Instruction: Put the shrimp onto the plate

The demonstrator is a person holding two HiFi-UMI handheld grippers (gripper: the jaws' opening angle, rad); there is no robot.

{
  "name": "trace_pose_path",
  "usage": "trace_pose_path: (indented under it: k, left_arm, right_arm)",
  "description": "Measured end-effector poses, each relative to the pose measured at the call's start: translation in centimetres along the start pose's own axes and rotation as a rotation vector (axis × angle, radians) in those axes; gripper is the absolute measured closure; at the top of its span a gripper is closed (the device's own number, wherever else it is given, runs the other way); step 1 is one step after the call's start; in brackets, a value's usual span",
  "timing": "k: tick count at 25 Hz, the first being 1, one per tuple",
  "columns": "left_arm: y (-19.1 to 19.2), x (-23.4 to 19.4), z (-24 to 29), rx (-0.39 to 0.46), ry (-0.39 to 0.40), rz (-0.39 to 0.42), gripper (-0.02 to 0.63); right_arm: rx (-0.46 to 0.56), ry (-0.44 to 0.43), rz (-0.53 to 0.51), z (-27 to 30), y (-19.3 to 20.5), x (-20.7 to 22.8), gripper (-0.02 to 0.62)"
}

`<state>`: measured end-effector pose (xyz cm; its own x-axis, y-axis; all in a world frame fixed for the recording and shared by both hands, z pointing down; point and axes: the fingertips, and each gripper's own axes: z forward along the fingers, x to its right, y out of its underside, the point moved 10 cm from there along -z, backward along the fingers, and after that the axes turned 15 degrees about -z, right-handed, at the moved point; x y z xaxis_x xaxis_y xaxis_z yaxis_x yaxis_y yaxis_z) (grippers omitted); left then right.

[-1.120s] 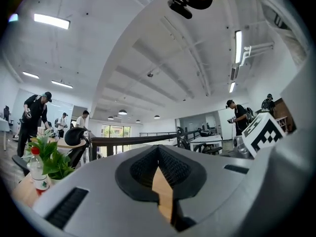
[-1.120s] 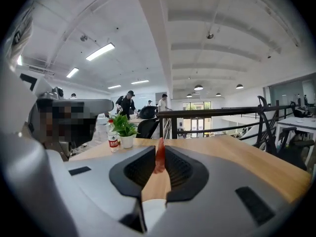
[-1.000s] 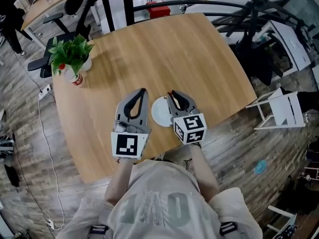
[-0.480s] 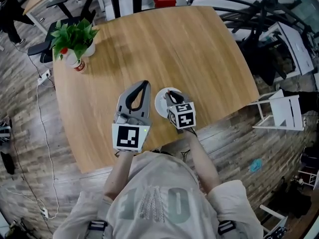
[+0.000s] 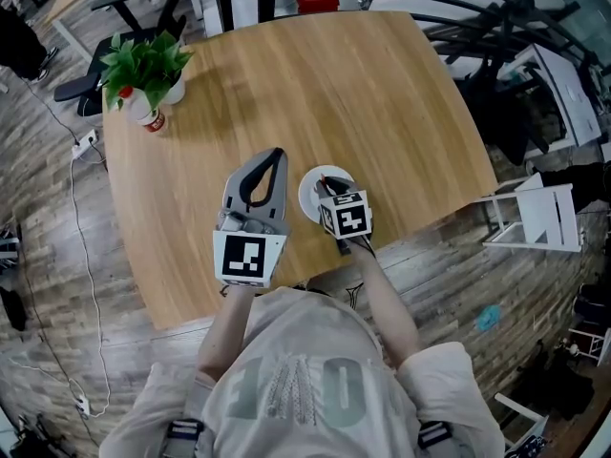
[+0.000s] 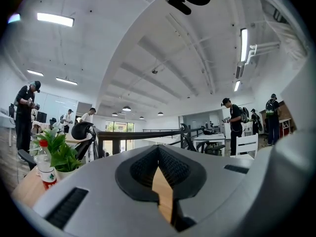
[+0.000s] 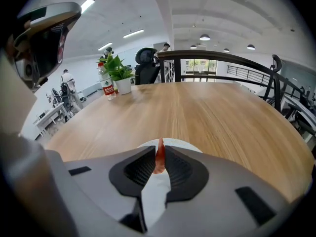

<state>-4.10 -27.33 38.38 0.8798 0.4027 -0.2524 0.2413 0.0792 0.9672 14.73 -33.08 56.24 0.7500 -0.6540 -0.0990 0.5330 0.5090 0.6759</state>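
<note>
My right gripper (image 7: 159,152) is shut on a small orange-red shrimp (image 7: 160,159), which stands upright between its pads. It hangs just above the white plate (image 7: 183,144) near the table's front edge. In the head view the right gripper (image 5: 330,187) covers much of the plate (image 5: 309,195), and the shrimp is hidden there. My left gripper (image 5: 276,154) rests beside the plate on its left. Its fingertips meet in the left gripper view (image 6: 159,147), with nothing between them.
A potted green plant (image 5: 145,63) and a bottle with a red label (image 5: 149,122) stand at the table's far left corner. The wooden table (image 5: 315,93) stretches ahead of both grippers. A white chair (image 5: 540,214) stands on the floor to the right.
My right gripper has moved forward with the shrimp and now sits over the plate, tilted more steeply down. The left gripper has barely moved.
</note>
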Motion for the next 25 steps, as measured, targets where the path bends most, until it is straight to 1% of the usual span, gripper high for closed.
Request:
trace_pose_path:
  k: [3, 6, 7, 9, 10, 12, 17, 20, 23, 25]
  left_arm:
    - [0.0, 0.0, -0.1, 0.003, -0.001, 0.003, 0.597]
    - [0.0, -0.1, -0.1, 0.003, -0.004, -0.002, 0.597]
    - [0.1, -0.2, -0.2, 0.006, -0.003, 0.0, 0.597]
    - [0.0, -0.2, -0.1, 0.008, 0.0, 0.004, 0.597]
    - [0.0, -0.2, -0.1, 0.007, 0.0, 0.003, 0.597]
    - [-0.1, 0.0, -0.2, 0.001, -0.002, -0.006, 0.597]
    - [0.0, 0.2, -0.3, 0.001, 0.003, -0.004, 0.597]
    - [-0.1, 0.2, -0.4, 0.011, 0.009, 0.008, 0.597]
    - [-0.1, 0.2, -0.3, 0.005, 0.007, 0.003, 0.597]
    - [-0.2, 0.2, -0.4, 0.007, 0.01, -0.005, 0.597]
  right_arm:
    - [-0.031, 0.006, 0.002, 0.0, 0.3, 0.2, 0.529]
    - [-0.048, -0.008, -0.017, 0.2, 0.3, 0.2, 0.529]
    - [-0.044, -0.019, -0.013, 0.3, 0.2, 0.1, 0.519]
    - [-0.033, -0.04, 0.014, 0.2, 0.0, 0.0, 0.47]
    - [-0.025, -0.045, 0.029, 0.1, -0.1, 0.0, 0.459]
    - [-0.002, -0.043, 0.043, -0.3, -0.5, 0.1, 0.459]
    - [0.044, -0.016, 0.033, -1.1, -1.6, 0.3, 0.459]
    - [0.077, 0.005, 0.049, -1.8, -2.4, 0.6, 0.459]
    - [0.134, 0.037, 0.068, -2.8, -3.8, 0.9, 0.459]
    - [0.184, 0.059, 0.047, -3.8, -5.3, 1.0, 0.46]
